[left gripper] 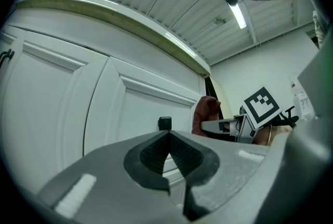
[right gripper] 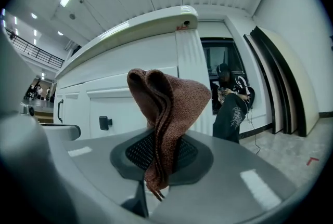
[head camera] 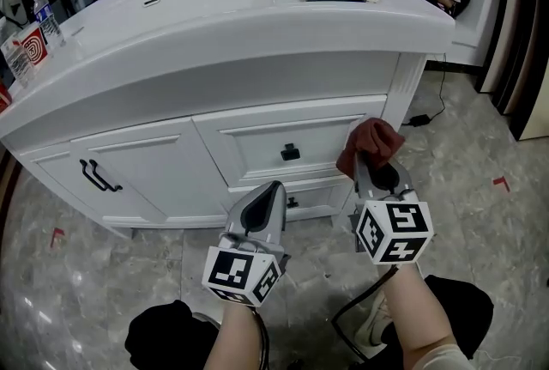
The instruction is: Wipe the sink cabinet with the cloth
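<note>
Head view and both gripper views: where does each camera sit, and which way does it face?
Head view: on the head, steeply down at the sink cabinet; forearms, left gripper, right gripper show.
Left gripper view: on the left gripper, facing the drawer fronts over its shut, empty jaws.
Right gripper view: on the right gripper, facing the cabinet's corner; its jaws hold the cloth.
Shared: both gripper views show the cloth.
</note>
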Tool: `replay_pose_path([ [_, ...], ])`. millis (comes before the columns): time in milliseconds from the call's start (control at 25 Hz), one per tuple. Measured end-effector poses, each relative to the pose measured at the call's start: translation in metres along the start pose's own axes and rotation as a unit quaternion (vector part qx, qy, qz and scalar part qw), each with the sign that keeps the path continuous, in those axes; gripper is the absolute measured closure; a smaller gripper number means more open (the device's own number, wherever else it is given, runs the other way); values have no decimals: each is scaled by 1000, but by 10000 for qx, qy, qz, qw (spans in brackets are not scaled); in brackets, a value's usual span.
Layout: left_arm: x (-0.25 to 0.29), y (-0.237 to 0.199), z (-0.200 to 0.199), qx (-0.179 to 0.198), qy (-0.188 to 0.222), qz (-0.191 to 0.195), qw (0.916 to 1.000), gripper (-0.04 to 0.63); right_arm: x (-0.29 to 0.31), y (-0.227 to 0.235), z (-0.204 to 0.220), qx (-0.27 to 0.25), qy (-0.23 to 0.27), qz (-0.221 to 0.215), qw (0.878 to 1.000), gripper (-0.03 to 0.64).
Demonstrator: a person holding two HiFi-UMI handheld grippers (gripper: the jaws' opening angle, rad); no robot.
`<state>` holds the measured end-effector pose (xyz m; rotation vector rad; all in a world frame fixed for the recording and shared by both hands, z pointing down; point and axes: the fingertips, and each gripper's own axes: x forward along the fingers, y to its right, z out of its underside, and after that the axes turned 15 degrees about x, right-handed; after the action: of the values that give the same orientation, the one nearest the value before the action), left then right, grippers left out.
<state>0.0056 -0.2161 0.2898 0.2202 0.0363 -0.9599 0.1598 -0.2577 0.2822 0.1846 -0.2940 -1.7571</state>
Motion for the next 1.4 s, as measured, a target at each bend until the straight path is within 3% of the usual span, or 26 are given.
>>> replay_pose_path([
  [200,3,9,10,19,-92,83,9999,595,-13,26,0,113,30,202,9997,538],
  [440,-12,-9,30,204,-372,-125,9990,595,-9,-46,45,-178,-315,-931,9950,538],
  [720,-59,-69,42,157,-497,-846,9951,595,9,-157,102,-405,-768,-2045,9750,538],
  [880,-78,-95,49,99,-540,-1080,9926,595,22,-202,125,-490,-944,-2445,9638,538],
  [1080,-89,-109,52,47,-555,-1175,9915,595,39,-212,144,-230,-1197,-2413,9628,538],
  [1240,-85,-107,55,27,-553,-1154,9918,595,52,-189,137,61,-1194,-2036,9717,538],
  [1400,-76,-99,61,20,-591,-1019,9930,595,55,-170,130,503,-1248,-1921,9721,537],
])
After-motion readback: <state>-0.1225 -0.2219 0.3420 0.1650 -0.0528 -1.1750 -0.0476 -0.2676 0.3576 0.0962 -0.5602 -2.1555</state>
